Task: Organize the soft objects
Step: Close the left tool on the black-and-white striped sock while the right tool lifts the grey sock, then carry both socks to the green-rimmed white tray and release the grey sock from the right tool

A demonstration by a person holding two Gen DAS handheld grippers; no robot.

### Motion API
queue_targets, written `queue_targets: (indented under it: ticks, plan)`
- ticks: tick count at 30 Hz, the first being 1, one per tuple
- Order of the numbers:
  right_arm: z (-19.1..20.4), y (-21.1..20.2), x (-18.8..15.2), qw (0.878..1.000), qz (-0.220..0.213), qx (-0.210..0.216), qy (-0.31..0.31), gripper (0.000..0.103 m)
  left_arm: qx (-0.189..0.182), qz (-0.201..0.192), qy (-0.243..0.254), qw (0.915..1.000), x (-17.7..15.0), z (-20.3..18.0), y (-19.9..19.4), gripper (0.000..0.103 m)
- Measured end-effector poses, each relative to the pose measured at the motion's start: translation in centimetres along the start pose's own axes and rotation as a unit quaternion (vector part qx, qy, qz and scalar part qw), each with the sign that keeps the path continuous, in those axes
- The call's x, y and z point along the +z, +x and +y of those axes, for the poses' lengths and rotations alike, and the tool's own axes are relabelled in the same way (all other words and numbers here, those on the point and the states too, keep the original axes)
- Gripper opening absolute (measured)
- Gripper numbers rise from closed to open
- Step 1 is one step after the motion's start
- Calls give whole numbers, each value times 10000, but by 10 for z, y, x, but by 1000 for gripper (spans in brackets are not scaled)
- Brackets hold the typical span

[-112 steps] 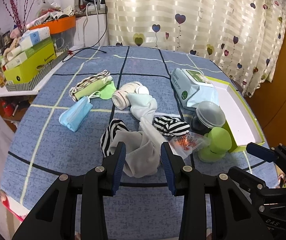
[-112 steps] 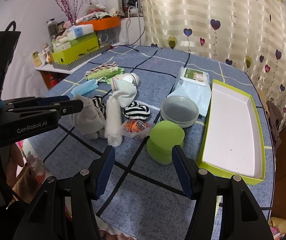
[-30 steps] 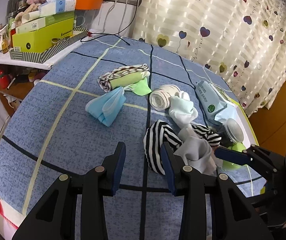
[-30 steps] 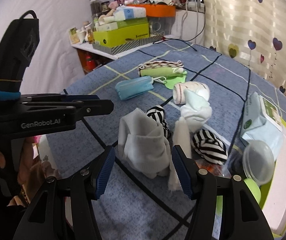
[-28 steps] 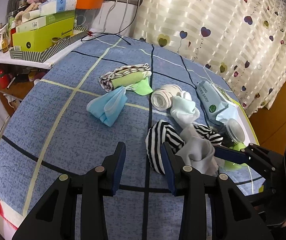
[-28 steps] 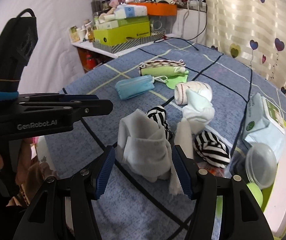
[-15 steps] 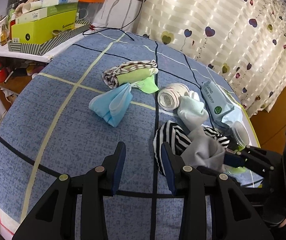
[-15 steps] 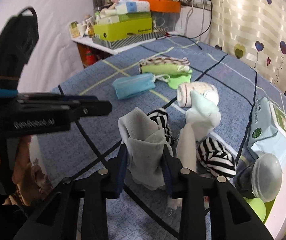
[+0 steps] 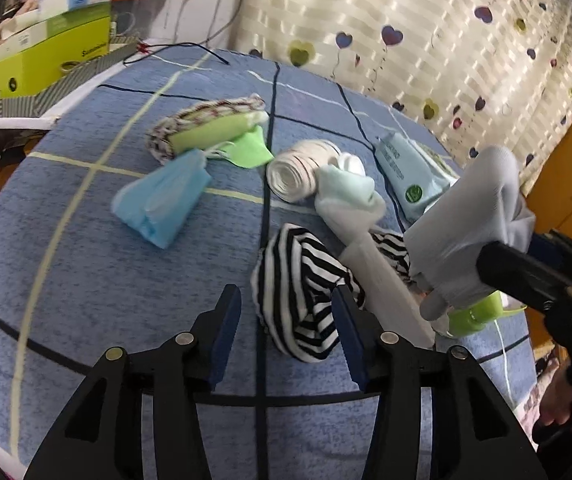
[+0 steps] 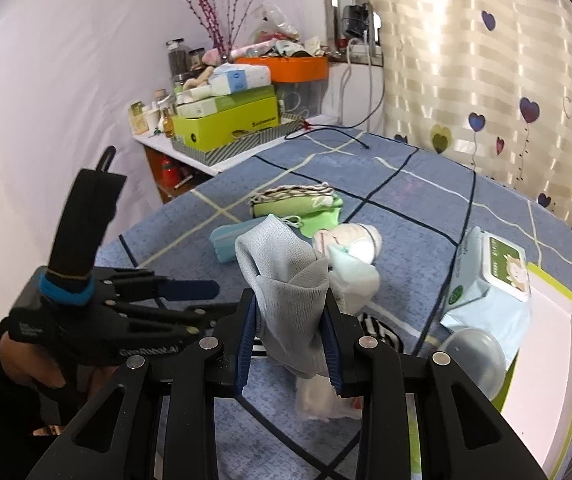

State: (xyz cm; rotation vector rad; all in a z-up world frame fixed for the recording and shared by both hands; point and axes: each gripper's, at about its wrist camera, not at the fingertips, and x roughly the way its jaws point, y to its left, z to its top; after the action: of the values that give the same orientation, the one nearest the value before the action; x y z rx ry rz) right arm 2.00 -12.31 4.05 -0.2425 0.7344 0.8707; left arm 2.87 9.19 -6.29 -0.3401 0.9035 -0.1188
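Grey sock (image 10: 286,276) bunched, lifted off the table, striped sock (image 9: 297,292) crumpled on blue cloth below

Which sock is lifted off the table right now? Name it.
The plain grey sock, pinched in the right gripper. The black-and-white striped sock and the pale mint sock lie on the cloth.

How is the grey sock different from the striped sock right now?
The grey sock is plain; the striped sock has black and white bands. The grey sock is pinched in the right gripper and lifted; the striped sock lies on the table between the left gripper's opening jaws, ungripped. Both are crumpled.
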Motion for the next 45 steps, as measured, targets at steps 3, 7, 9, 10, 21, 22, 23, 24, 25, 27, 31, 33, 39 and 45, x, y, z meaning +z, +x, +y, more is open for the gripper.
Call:
queue_targets:
  ticks: [3, 7, 9, 10, 21, 22, 23, 24, 25, 27, 31, 33, 39, 45]
  plan:
    - [-5, 0, -2, 10000, 12, -11, 48, 29, 8, 130, 55, 9999, 1, -6, 10, 49]
    - [-9, -1, -2, 10000, -18, 8, 77, 29, 4, 322, 122, 9994, 0, -12, 23, 49]
    - [-10, -1, -2, 10000, -20, 9, 82, 29, -27, 396, 133, 9991, 0, -13, 27, 49]
    - [-10, -1, -2, 10000, -20, 5, 84, 29, 12, 442, 139, 9989, -1, -14, 31, 49]
    - [-11, -6, -3, 9998, -79, -83, 146, 29, 443, 386, 285, 9979, -2, -20, 37, 23]
    - [-12, -7, -3, 9998, -93, -92, 153, 29, 401, 395, 238, 9981, -2, -18, 36, 21]
    - [-12, -9, -3, 9998, -109, -101, 163, 29, 402, 387, 196, 9983, -2, -16, 34, 18]
    - [-12, -10, -3, 9997, -132, -111, 178, 29, 436, 361, 198, 9982, -2, -16, 33, 17]
    - [-12, -12, -3, 9996, -147, -118, 186, 29, 440, 317, 189, 9984, -2, -15, 30, 17]
    - [-11, -15, -4, 9995, -186, -137, 205, 29, 387, 242, 129, 9989, -2, -13, 23, 17]
    - [-9, -24, -4, 9992, -276, -178, 213, 29, 351, 46, 90, 9993, 1, -12, 8, 17]
    - [-8, -29, -5, 9990, -320, -198, 228, 29, 368, -54, 85, 9993, 4, -13, 2, 17]
    - [-11, -45, -8, 9981, -460, -304, 277, 29, 302, -278, 67, 9991, 8, -20, -16, 17]
    - [-23, -61, -13, 9963, -602, -451, 404, 29, 158, -469, 63, 9988, 13, -32, -30, 17]
